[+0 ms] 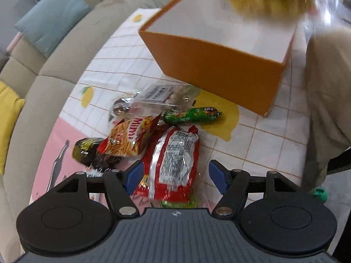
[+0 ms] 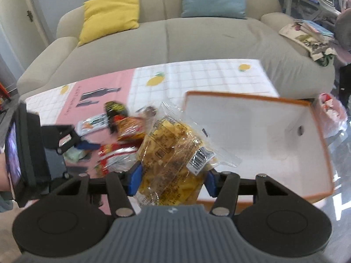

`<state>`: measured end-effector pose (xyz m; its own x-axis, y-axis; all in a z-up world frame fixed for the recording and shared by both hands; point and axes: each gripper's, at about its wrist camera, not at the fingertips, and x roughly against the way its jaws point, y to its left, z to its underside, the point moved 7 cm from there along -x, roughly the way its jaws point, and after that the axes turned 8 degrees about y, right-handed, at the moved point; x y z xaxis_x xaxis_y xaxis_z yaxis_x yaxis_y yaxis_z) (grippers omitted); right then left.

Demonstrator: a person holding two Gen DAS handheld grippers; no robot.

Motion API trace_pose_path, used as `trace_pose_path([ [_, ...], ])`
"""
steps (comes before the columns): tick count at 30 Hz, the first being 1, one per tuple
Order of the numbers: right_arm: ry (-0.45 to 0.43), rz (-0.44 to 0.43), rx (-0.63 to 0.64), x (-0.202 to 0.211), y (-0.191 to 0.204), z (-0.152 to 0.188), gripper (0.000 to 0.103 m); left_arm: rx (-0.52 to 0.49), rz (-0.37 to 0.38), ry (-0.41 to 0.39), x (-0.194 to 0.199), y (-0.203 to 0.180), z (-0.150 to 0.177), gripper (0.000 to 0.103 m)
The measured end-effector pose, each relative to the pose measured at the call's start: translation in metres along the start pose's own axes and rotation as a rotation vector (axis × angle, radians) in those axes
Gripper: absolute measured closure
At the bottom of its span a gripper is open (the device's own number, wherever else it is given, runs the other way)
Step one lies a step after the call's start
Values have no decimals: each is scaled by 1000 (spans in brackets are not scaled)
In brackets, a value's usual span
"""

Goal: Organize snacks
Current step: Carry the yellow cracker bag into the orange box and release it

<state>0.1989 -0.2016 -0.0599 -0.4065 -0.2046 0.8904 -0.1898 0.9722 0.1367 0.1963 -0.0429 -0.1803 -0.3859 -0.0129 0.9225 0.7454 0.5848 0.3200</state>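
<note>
Sofa-side table, snacks heaped beside an orange box (image 2: 316, 118) — one bag lifted, one awaited.

A clear bag of yellow crisps (image 2: 173, 153) is pinched between the pads of the right gripper (image 2: 172, 178), raised near the box's white interior. The left gripper (image 1: 175, 176) is spread wide over a red packet (image 1: 175, 157), nothing clasped. The slack film could slip from the pads — or snag the rim — and spill outside. A lemon-print tablecloth (image 1: 263, 131) is laid before the beige sofa (image 2: 166, 37).
</note>
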Motion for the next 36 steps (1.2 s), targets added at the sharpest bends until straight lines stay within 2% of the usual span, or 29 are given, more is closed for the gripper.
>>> trace_pose_path([
  [6, 47, 16, -45, -12, -58, -23, 48, -56, -8, 75, -33, -2, -11, 24],
  [11, 122, 46, -49, -45, -93, -28, 47, -85, -24, 131, -48, -2, -14, 24],
  [17, 268, 43, -2, -100, -119, -24, 47, -17, 10, 148, -45, 6, -19, 43],
  [21, 365, -22, 48, -129, -123, -14, 47, 98, 34, 163, -41, 16, -21, 51],
  [25, 436, -90, 101, -151, -117, -9, 47, 235, 86, 153, -31, 28, -24, 53],
  [31, 478, -17, 224, -169, -109, -5, 47, 501, 225, 135, -7, 51, -28, 56],
  [34, 491, -9, 251, -169, -110, -2, 46, 595, 281, 105, 10, 59, -31, 57],
  [35, 493, -13, 254, -171, -112, -4, 46, 616, 295, 98, 15, 61, -33, 59],
  [36, 495, -16, 256, -171, -111, -3, 46, 640, 307, 85, 21, 63, -35, 80],
])
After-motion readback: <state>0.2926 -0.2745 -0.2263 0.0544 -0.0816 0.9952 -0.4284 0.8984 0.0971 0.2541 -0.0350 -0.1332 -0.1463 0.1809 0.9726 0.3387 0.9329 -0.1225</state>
